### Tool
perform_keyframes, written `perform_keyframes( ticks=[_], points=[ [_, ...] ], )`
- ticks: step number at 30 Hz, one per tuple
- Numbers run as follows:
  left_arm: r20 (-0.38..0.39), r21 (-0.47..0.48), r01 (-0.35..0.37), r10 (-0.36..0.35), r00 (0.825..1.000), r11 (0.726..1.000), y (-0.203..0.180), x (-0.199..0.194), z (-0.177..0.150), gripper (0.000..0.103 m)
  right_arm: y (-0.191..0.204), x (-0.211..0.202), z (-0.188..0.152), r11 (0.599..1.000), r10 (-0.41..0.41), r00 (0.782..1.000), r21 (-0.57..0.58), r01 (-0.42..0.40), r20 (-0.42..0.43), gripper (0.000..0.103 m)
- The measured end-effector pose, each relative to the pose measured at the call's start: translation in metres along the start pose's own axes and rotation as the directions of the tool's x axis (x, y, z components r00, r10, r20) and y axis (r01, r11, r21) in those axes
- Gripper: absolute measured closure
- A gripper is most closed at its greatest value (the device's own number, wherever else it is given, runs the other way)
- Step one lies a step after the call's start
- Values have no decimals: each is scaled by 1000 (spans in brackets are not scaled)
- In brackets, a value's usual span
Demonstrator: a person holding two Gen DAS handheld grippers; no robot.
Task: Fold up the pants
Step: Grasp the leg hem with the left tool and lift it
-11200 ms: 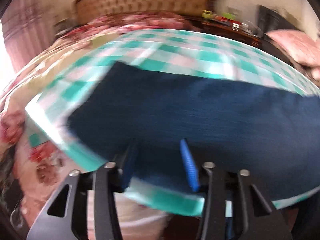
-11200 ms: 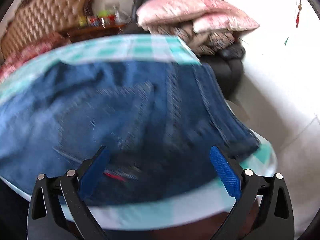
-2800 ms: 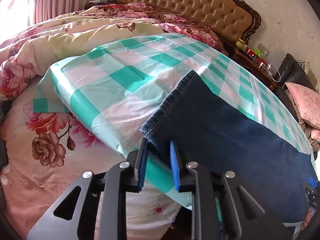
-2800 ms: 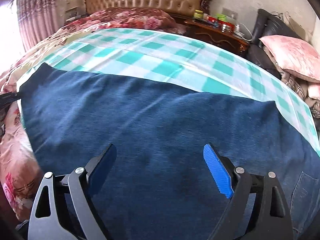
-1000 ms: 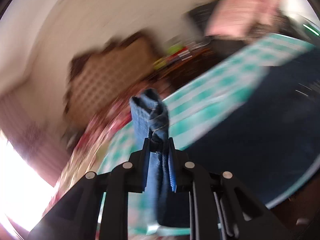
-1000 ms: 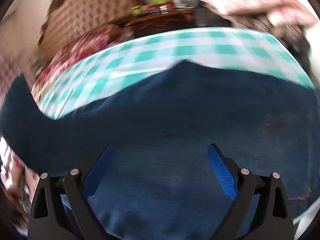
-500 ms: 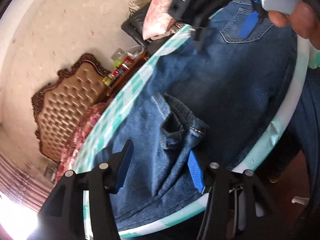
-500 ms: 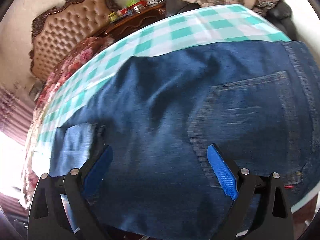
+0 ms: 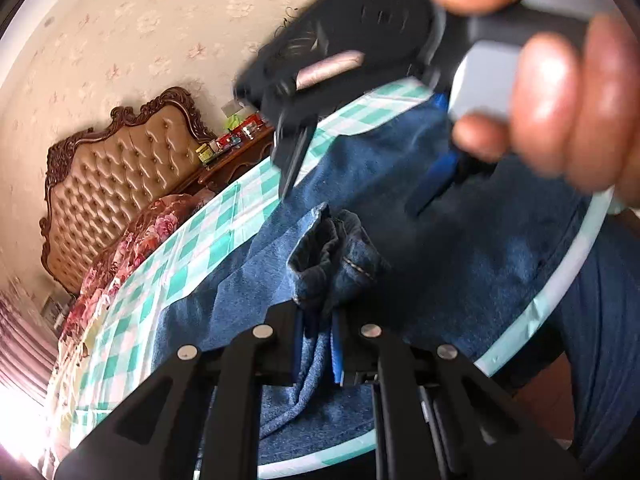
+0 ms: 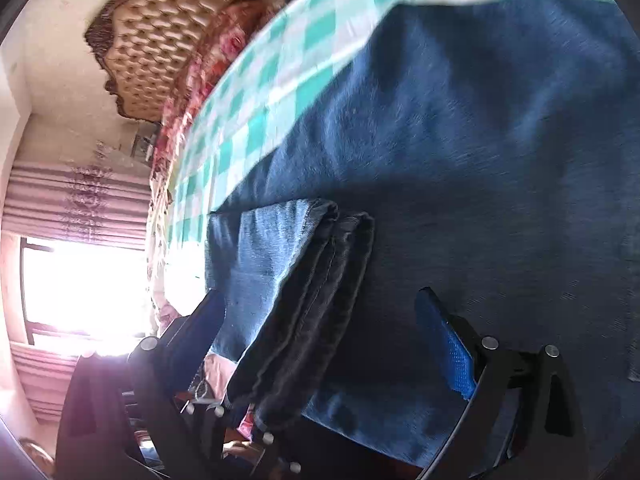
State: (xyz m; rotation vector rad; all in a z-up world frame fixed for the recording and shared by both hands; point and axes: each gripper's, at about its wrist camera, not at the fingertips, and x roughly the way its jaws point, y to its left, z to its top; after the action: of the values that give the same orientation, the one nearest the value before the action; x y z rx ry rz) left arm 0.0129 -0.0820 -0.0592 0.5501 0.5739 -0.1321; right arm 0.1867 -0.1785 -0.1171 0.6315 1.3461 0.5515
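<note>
Blue denim pants (image 9: 440, 248) lie on a table covered with a green-and-white checked cloth (image 9: 208, 240). Their leg end is folded back over the upper part. My left gripper (image 9: 316, 344) is shut on the bunched leg hem (image 9: 336, 260) and holds it over the pants. My right gripper (image 10: 320, 320) is open, low over the pants (image 10: 480, 160), with the folded hem (image 10: 316, 280) between its fingers. In the left wrist view the right gripper's body (image 9: 360, 52) and the hand holding it (image 9: 568, 92) fill the upper right, blurred.
A bed with a tufted headboard (image 9: 120, 172) and floral bedding (image 9: 136, 240) lies beyond the table. A wooden side table (image 9: 236, 152) holds small items. A bright window with curtains (image 10: 76, 280) is at the left. The table's near edge (image 9: 560, 292) curves at the right.
My left gripper was open around the hem half a second ago and has shut on it. My right gripper has swung over to the folded hem, still open.
</note>
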Motion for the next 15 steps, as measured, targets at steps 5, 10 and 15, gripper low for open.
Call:
perform_keyframes(
  ticks=[5,10,15],
  points=[
    [21,-24,6,-5,1000,1000,9,-5,3,92,13,21,16,1000,29,999,9,-28,-19,11],
    [44,13,-3,3,999,1000,-6,-8,8,92,43,24,34,974,-145,985,-159,158,95,80],
    [80,57,7,-12,997,998,-27,-11,18,92,44,-2,35,947,-173,969,-241,212,174,88]
  ],
)
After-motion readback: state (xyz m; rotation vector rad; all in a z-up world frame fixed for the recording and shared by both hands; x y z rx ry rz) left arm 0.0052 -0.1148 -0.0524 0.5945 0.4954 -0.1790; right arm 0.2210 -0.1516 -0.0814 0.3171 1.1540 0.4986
